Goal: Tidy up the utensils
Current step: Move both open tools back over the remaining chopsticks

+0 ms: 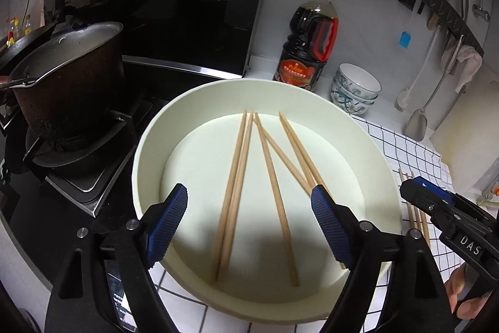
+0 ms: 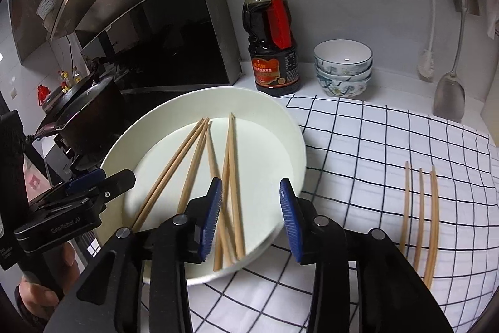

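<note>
A white round basin (image 1: pixel 146 158) stands on the counter with several wooden chopsticks (image 1: pixel 240 177) lying loose inside, fanned apart. My left gripper (image 1: pixel 249 195) hovers open above the basin's near side, nothing between its blue pads. In the right wrist view the same basin (image 2: pixel 294 130) is at centre left. My right gripper (image 2: pixel 251 186) is open over its near right rim; the chopsticks (image 2: pixel 229 164) lie beneath it, untouched by the pads. Three more chopsticks (image 2: pixel 419 217) lie side by side on the checked cloth (image 2: pixel 374 145) to the right.
A dark pot (image 1: pixel 71 83) sits on the gas stove left of the basin. Behind the basin stand a soy sauce bottle (image 2: pixel 271 52) and stacked bowls (image 2: pixel 343 67). A spatula (image 2: pixel 449 95) and a brush hang at the right wall. Hands hold both tools.
</note>
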{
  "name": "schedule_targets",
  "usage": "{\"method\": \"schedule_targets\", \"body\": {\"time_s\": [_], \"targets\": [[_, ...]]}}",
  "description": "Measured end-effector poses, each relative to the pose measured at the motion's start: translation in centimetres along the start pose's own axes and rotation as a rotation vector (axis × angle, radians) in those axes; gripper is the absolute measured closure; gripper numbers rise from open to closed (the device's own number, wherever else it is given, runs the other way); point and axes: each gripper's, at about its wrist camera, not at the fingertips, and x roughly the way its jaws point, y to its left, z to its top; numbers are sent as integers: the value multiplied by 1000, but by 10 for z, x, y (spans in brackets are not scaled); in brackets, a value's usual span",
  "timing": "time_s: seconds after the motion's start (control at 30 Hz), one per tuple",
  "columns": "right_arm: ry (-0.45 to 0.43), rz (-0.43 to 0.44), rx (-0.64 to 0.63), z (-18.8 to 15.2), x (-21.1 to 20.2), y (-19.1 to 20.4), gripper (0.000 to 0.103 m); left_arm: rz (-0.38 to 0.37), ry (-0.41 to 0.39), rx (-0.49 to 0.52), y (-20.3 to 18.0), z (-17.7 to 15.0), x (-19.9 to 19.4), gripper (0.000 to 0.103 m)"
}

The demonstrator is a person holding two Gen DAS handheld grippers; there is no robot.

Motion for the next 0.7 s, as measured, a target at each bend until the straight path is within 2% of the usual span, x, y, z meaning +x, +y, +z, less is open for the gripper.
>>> {"method": "schedule_targets", "body": {"time_s": [0.2,0.7], "targets": [[-18,-13,15,-11,-18,-15,61,-14,-7,26,-20,-10,-9,14],[-48,-68,48,-36,-55,-63,47,-21,-30,117,-74,-35,-25,7]]}}
